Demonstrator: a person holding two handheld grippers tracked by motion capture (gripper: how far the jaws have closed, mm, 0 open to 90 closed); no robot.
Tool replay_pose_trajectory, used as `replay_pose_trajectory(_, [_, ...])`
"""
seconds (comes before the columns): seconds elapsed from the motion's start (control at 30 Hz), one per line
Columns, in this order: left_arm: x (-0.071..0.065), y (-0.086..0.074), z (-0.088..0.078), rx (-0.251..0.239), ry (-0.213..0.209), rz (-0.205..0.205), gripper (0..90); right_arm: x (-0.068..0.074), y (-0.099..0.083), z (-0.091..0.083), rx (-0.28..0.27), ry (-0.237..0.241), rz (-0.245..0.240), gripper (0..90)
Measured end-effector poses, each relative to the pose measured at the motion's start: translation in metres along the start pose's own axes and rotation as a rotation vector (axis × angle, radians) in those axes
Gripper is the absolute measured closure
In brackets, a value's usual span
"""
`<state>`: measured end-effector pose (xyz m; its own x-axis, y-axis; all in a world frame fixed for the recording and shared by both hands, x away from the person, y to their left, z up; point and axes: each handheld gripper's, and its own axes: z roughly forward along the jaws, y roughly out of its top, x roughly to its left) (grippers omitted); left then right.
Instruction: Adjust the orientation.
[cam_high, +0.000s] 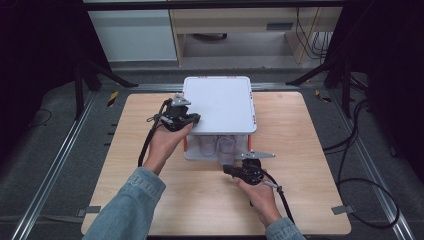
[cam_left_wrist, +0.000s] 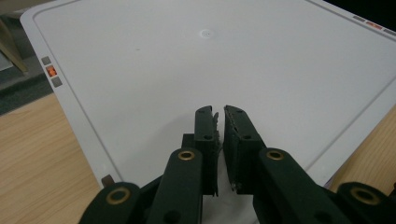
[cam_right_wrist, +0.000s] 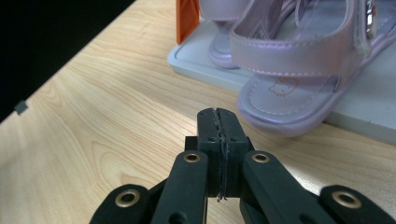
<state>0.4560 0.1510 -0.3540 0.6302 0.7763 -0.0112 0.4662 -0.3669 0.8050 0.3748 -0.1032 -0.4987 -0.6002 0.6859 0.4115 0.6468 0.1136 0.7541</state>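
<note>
a: lilac sandals (cam_right_wrist: 285, 79), two of them, stand side by side on the bottom shelf of a white rack (cam_high: 220, 105). one toe overhangs the shelf edge. in the high view they show as pale shapes (cam_high: 220, 145) under the top panel, at the front of the rack.

b: rack position?

a: on the wooden table (cam_high: 125, 190), toward the far edge, centred. orange posts (cam_right_wrist: 187, 18) join the shelf to the top panel.

b: right gripper?

a: right gripper (cam_right_wrist: 218, 114) sits low over the table, just in front of the overhanging sandal toe, near it but apart. jaws together, pads meeting along a seam, nothing between them. in the high view it lies at the rack's front right corner (cam_high: 235, 169).

b: left gripper?

a: left gripper (cam_left_wrist: 219, 112) is above the top panel at its left edge. jaws nearly together with a thin gap, nothing held. whether the tips touch the panel cannot be told. the high view places it on the rack's left side (cam_high: 192, 119).
</note>
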Motion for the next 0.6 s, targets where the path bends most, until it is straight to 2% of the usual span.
replay_pose_trajectory(0.5, [0.000,0.001,0.000,0.008,-0.005,0.003,85.1,-0.012,-0.002,0.011,0.037,-0.046,0.012,90.0])
replay_pose_trajectory(0.6, [0.000,0.001,0.000,0.008,-0.006,0.003,85.7,-0.012,0.000,0.013,0.037,-0.056,0.000,90.0])
